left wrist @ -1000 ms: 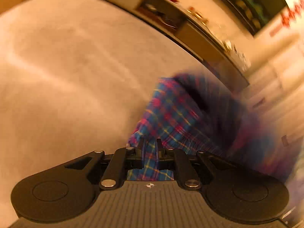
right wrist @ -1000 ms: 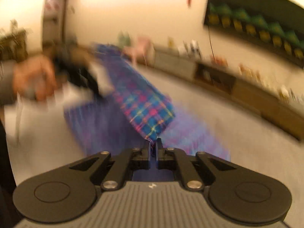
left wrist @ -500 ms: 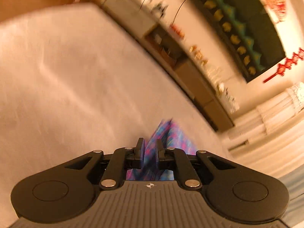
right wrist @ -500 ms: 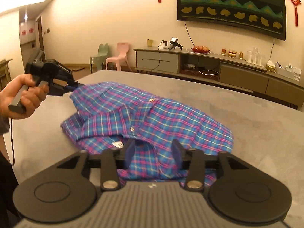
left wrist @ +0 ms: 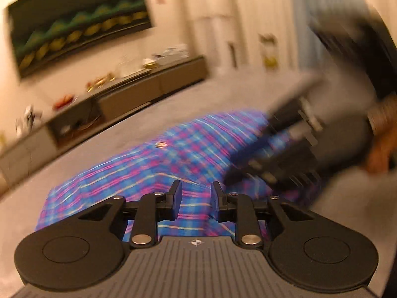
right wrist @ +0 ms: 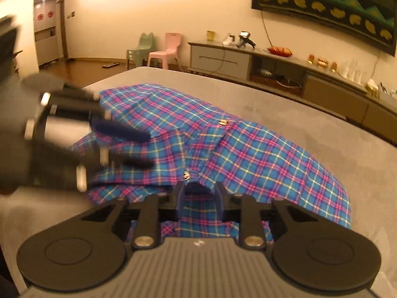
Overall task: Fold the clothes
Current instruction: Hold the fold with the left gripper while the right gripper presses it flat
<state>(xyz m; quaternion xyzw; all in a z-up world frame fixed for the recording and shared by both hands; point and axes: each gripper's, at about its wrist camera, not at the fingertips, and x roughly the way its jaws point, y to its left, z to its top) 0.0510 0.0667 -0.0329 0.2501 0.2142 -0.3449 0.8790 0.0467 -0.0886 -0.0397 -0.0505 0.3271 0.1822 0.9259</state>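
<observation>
On the grey, matte bed cover (left wrist: 203, 94), left wrist view: blurred plaid shirt (left wrist: 153, 164); left gripper (left wrist: 195, 196) parted, empty, having released the fabric pinched earlier. Right wrist view: shirt lies bunched; right gripper (right wrist: 199, 193) open, empty, as half a second ago.

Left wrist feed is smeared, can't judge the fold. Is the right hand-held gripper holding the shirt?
Observer: No. The right hand-held gripper is open, with its fingers either side of a raised fold of the plaid shirt.
Operator: Shirt flat yet?
Observer: No. It is bunched in layers on the grey surface, with a metal snap showing on top.
Operator: Where's my left one?
Observer: The left hand-held gripper is open over the shirt's left side. It's blurred, so contact is unclear.
</observation>
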